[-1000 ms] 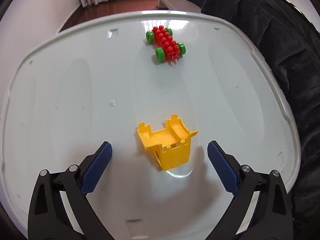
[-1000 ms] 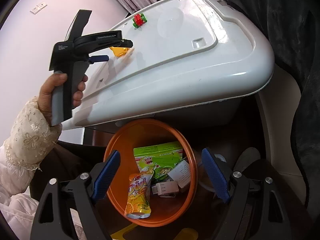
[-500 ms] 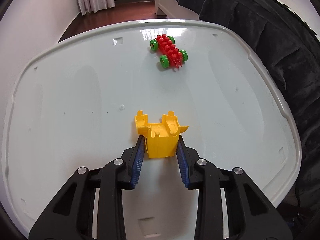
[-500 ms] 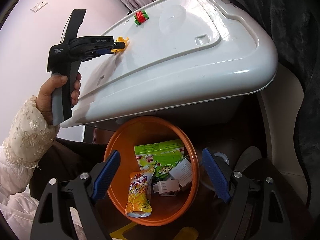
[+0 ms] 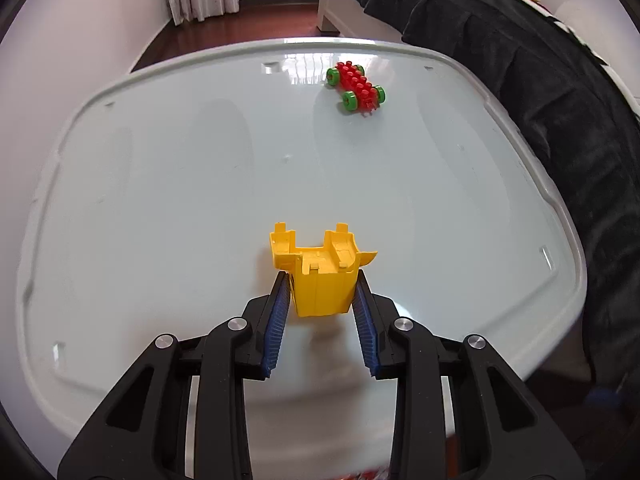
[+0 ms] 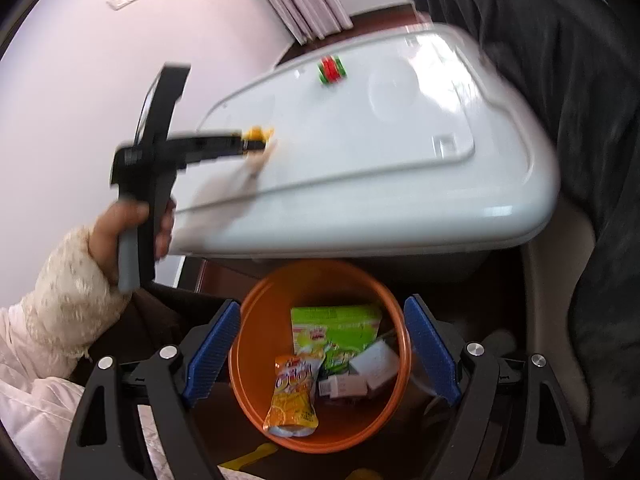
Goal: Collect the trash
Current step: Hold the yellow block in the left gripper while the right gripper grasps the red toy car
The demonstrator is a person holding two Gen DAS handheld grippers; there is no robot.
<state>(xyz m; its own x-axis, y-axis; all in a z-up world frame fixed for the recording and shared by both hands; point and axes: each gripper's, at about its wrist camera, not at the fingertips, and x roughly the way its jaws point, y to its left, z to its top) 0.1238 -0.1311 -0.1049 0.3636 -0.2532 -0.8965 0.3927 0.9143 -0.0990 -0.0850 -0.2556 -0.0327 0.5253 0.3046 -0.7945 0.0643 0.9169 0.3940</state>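
Left gripper [image 5: 322,288]: black plastic arms with silver pivot bolts and ribbed blue pads [image 5: 278,312], closed narrow on the flat sides of a yellow toy piece [image 5: 322,276]. Piece is hard glossy plastic, boxy at the clamped end, with notched prongs and a small flared wing at the end pointing away. Whether it rests on the surface or sits just above it cannot be told.

Below it, a white lid-like tabletop [image 5: 160,208]: smooth, shiny, rounded corners, raised rim, small rectangular recesses near the edges. Far side, well apart from the yellow piece: red studded toy chassis [image 5: 356,86] with green wheels, lying flat. Dark pleated fabric [image 5: 540,92] runs along the right edge.

Right gripper [image 6: 322,350]: same build, pads spread wide, nothing between them. It hangs over a round orange bin [image 6: 256,344] set below the near edge of the white top. Inside the bin: orange juice pouch [image 6: 294,396], crumpled; green carton [image 6: 336,328]; small white boxes [image 6: 374,362].

Right-wrist view also shows the person's left hand [image 6: 128,232] in a cream fuzzy cuff, wrapped on the grey handle; this part is motion-blurred.
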